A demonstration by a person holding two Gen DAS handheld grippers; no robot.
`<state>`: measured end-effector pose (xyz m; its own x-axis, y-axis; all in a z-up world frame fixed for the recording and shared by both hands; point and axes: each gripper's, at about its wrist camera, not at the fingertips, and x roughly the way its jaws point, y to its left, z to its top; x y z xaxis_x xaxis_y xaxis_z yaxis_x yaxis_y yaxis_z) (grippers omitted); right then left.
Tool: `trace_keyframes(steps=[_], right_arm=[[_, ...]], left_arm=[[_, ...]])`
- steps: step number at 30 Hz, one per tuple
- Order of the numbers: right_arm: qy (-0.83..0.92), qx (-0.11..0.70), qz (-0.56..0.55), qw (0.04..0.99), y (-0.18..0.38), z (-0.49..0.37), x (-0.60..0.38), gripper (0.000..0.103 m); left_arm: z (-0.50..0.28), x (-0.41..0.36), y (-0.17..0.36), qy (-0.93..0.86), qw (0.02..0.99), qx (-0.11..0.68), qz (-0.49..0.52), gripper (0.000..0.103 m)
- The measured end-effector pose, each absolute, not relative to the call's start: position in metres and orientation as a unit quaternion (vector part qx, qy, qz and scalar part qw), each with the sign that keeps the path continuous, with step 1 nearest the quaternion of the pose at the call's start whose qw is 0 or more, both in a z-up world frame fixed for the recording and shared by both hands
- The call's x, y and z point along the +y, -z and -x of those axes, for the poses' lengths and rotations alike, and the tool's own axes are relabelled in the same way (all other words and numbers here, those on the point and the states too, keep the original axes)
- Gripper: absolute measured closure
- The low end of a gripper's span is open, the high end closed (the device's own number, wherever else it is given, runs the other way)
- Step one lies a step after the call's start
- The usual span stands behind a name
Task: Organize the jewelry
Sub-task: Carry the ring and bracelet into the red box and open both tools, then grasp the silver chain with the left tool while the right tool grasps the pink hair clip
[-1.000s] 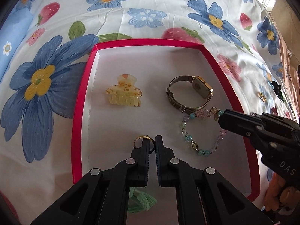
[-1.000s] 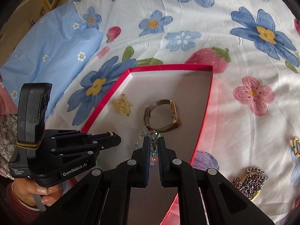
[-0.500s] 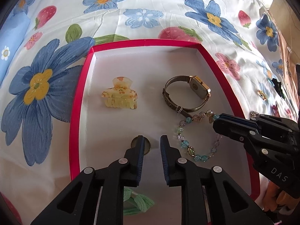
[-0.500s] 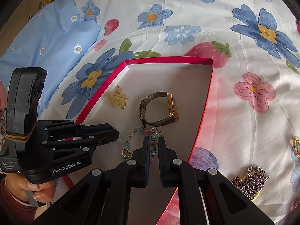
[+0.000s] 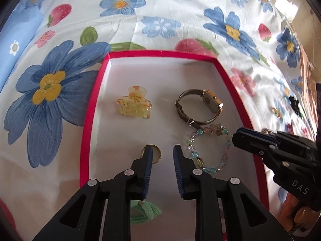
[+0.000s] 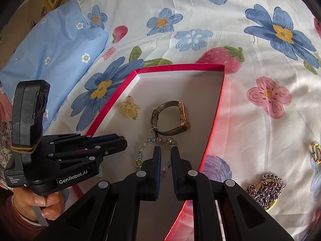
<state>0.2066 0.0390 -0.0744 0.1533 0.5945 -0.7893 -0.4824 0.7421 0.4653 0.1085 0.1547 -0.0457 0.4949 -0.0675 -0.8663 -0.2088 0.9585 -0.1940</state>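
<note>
A red-rimmed white tray holds a yellow hair claw, a gold watch, a pastel bead bracelet and a gold ring. My left gripper hangs just over the ring with its jaws opening. The ring lies flat, half hidden behind the left finger, and no pad presses it. My right gripper stands over the bracelet, its jaws opening; beads show in the gap, lying loose on the tray floor. The watch and claw lie beyond.
A green scrunchie sits under my left gripper at the tray's near edge. On the flowered sheet right of the tray lie a silver chain and a coloured band. A blue pillow lies at the far left.
The left jaws have spread and let go of the ring, which now lies flat in the tray. The right jaws have parted a little and the bracelet rests on the tray floor.
</note>
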Motion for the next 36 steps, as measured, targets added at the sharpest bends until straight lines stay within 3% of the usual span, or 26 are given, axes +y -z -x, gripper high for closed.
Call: trace_keyframes(steps=[5,11,36], right_arm=[[-0.359,0.533,-0.062,0.764,0.060,-0.201,0.031,0.079],[-0.357,0.515,-0.074,0.775,0.040,-0.193,0.012,0.070],[-0.227,0.513,-0.115,0.820,0.032,-0.164,-0.151,0.058]], left_arm=[[-0.090,0.156,0.031,-0.048,0.861,0.479,0.163,0.067],[-0.068,0.157,0.016,-0.054,0.866,0.459,0.194,0.059],[-0.053,0.084,-0.007,0.013,0.875,0.454,0.167,0.048]])
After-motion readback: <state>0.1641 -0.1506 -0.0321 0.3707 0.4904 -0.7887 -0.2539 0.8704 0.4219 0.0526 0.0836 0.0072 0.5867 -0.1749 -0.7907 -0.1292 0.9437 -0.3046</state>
